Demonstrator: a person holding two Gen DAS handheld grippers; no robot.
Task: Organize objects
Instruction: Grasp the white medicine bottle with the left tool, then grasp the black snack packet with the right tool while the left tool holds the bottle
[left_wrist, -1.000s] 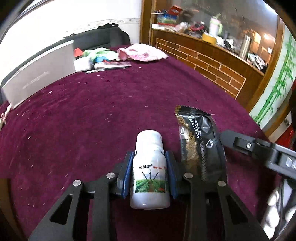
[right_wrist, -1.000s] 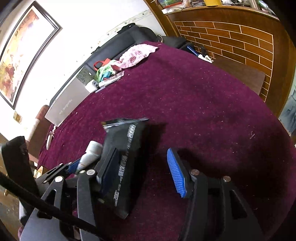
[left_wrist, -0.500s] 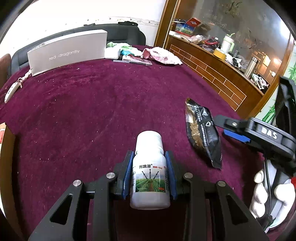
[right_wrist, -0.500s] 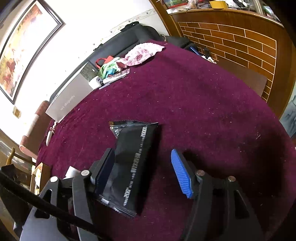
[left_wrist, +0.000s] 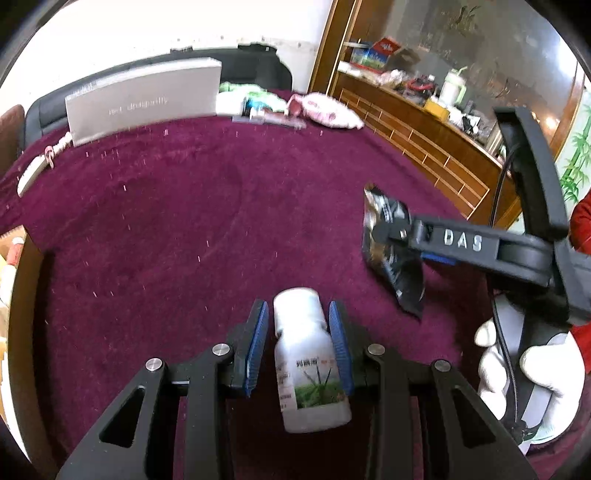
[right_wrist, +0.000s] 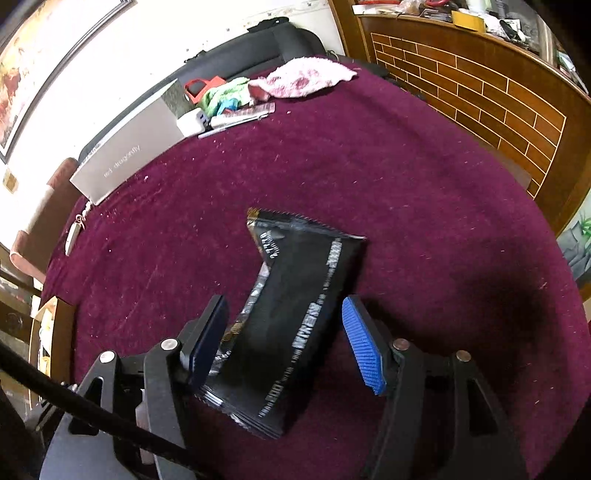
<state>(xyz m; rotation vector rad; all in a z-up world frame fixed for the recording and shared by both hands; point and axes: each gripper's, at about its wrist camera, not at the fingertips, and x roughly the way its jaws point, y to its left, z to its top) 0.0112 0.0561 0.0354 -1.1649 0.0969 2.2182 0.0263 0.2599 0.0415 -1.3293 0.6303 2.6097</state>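
Two grips: my left gripper (left_wrist: 297, 345) pinches the white bottle (left_wrist: 308, 363) at lower centre; my right gripper (right_wrist: 284, 341) stands spread around the black packet (right_wrist: 295, 317).

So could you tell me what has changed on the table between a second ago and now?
The right gripper has pulled the black packet away from the white bottle, off to its right. Its jaws now bracket the packet, which has bent; whether the pads press on it is unclear. The left gripper stays clamped on the bottle, and the grey box has not moved.
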